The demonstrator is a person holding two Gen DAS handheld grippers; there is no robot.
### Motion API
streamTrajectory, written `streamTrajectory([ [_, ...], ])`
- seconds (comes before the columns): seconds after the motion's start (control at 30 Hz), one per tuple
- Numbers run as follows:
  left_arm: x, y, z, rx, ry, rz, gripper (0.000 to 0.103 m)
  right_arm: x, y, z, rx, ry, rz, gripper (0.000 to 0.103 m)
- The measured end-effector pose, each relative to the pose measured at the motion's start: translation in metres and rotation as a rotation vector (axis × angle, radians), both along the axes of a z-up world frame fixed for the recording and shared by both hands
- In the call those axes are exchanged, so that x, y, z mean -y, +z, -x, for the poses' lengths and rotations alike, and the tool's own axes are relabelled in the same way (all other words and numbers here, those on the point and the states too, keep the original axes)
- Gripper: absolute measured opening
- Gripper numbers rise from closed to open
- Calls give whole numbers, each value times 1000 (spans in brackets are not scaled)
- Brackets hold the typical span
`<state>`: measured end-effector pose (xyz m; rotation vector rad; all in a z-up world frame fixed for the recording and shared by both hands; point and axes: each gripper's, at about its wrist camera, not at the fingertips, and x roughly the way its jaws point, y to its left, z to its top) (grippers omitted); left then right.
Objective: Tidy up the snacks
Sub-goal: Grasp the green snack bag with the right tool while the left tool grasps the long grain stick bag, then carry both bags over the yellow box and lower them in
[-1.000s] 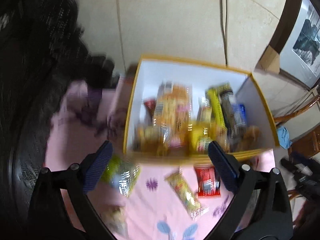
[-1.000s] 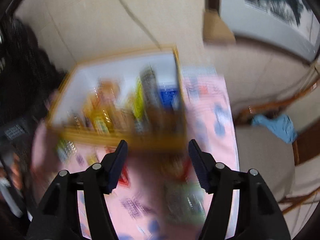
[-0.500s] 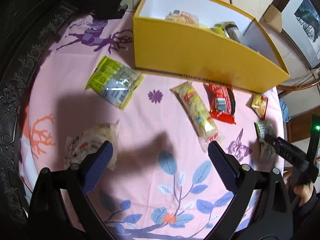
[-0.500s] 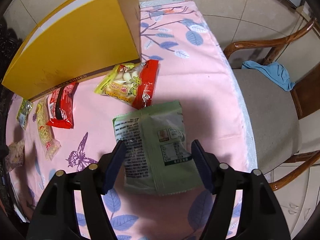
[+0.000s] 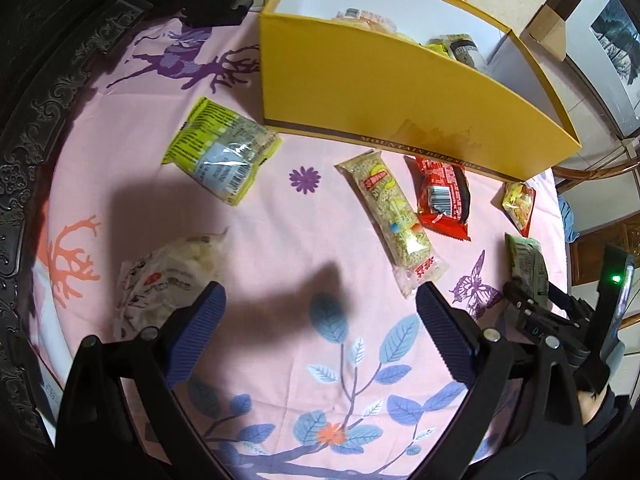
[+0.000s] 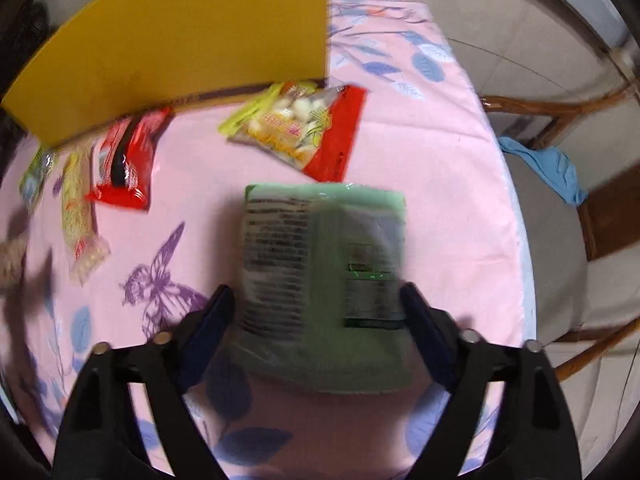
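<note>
Left gripper (image 5: 318,312): we see its blue ribbed jaws spread wide over bare pink patterned tablecloth (image 5: 280,240), gripping nothing; a white crinkled snack bag (image 5: 168,276) lies just beside the left finger.
Right gripper (image 6: 316,312): its jaws have just been opening and now straddle a pale green flat snack packet (image 6: 324,276) lying on the cloth; we cannot tell whether the pads touch its edges.
Yellow cardboard box (image 5: 400,96): top of the left wrist frame, some snacks already inside.
Loose snacks: lime-green packet (image 5: 220,156) left of the box; long clear noodle-like pack (image 5: 390,220) and red wrapper (image 5: 442,196) below its front wall.
Yellow-and-red puffed-snack bag (image 6: 300,128): just above the green packet.
</note>
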<state>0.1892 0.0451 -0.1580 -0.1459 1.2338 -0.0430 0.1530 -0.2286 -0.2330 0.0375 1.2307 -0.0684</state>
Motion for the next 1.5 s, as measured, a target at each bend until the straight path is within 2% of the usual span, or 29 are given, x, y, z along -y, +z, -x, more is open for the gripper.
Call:
streamTrajectory([
  [0.07, 7, -5, -5, -7, 4, 5, 97, -2, 3, 3, 4, 3, -12, 64],
  [0.17, 19, -15, -13, -19, 19, 6, 97, -8, 5, 13, -28, 15, -73, 64],
  [0.3, 39, -32, -27, -45, 63, 8, 97, -30, 3, 38, -28, 102, -5, 64],
  [0.4, 50, -41, -37, -44, 94, -7, 97, -32, 4, 44, -20, 89, -17, 65],
  [0.57, 60, -66, -55, -108, 116, -70, 96, -33, 4, 45, -27, 92, -18, 65],
  [0.63, 59, -66, -57, -85, 121, -79, 95, -32, 4, 46, -27, 93, -18, 65],
  [0.73, 52, -64, -59, -48, 144, -80, 83, -34, 4, 41, -27, 91, -12, 66],
  [0.83, 50, -63, -61, -21, 119, -115, 67, -33, 3, 43, -29, 92, -8, 66],
  [0.87, 50, -63, -60, -14, 107, -129, 59, -33, 3, 44, -28, 94, -8, 66],
  [0.9, 50, -63, -59, 0, 86, -139, 45, -34, 3, 45, -25, 96, -7, 65],
  [0.97, 51, -62, -56, 15, 43, -149, 29, -33, 3, 47, -15, 92, -9, 64],
  [1.07, 44, -63, -46, -4, 20, -125, 28, -31, 3, 50, 6, 73, -14, 62],
  [1.27, 18, -54, 0, -13, -4, -73, 28, -26, 12, 55, 23, 40, -55, 58],
  [1.5, 11, -8, 24, 62, -56, -32, 28, -44, 45, 59, 100, 96, -64, 58],
])
